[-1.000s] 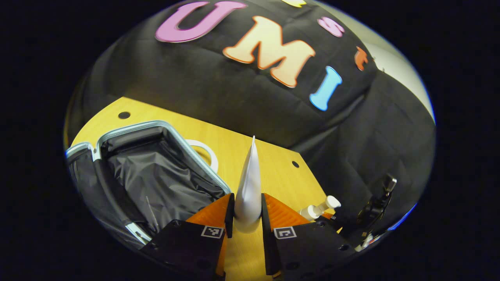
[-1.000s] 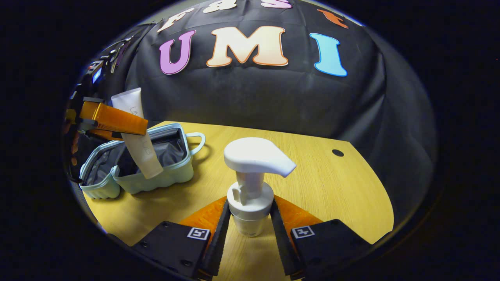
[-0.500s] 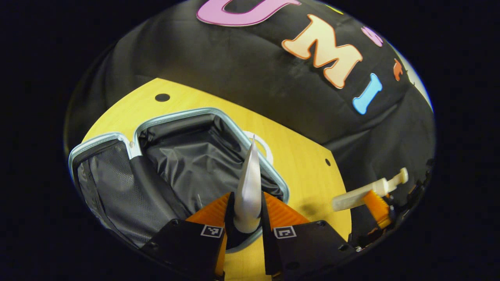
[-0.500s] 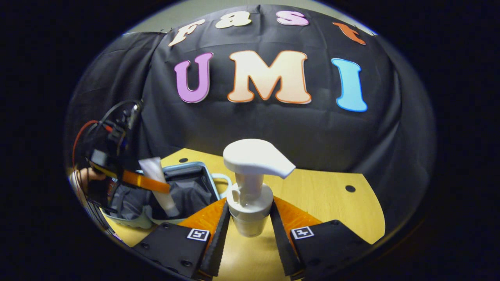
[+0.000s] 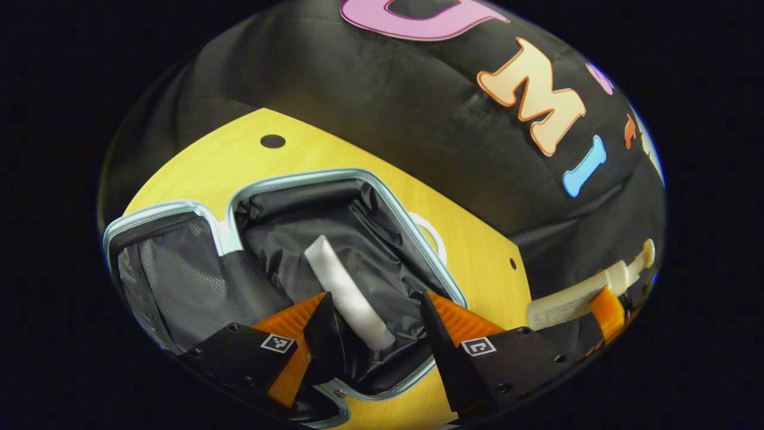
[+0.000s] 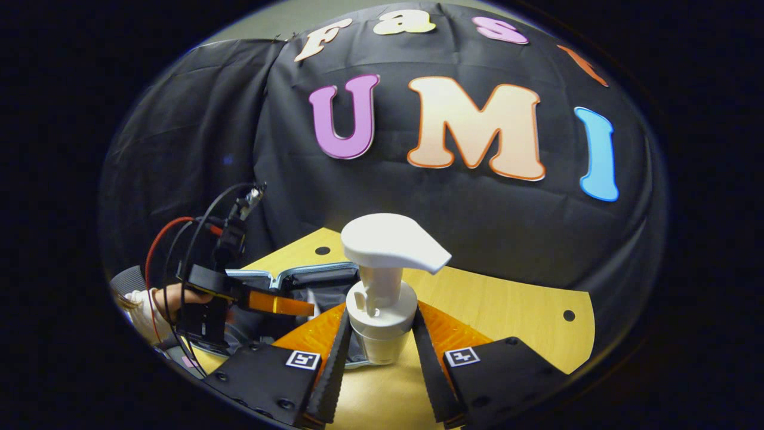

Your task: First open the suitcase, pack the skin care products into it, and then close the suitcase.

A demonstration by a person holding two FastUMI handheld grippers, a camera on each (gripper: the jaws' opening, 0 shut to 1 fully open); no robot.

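Note:
The small pale blue suitcase (image 5: 391,206) lies open on the wooden table, black lining showing. A white tube (image 5: 346,292) lies loose inside its right half. My left gripper (image 5: 382,325) hovers over that half, open, its fingers apart on either side of the tube. In the right gripper view my right gripper (image 6: 381,346) is shut on a white pump bottle (image 6: 382,280), held upright above the table beside the suitcase (image 6: 310,278). The left gripper view shows that bottle (image 5: 588,292) at the right edge. The left gripper (image 6: 262,301) shows low over the case.
The wooden table (image 6: 507,310) has round holes near its far edge (image 5: 273,141). A hand (image 6: 173,295) holds the left gripper, with red and black cables rising from it. The suitcase's mesh-lined lid half (image 5: 167,275) lies flat to the left.
My left gripper has opened and let the tube drop into the suitcase. My right gripper has carried the pump bottle closer to the case.

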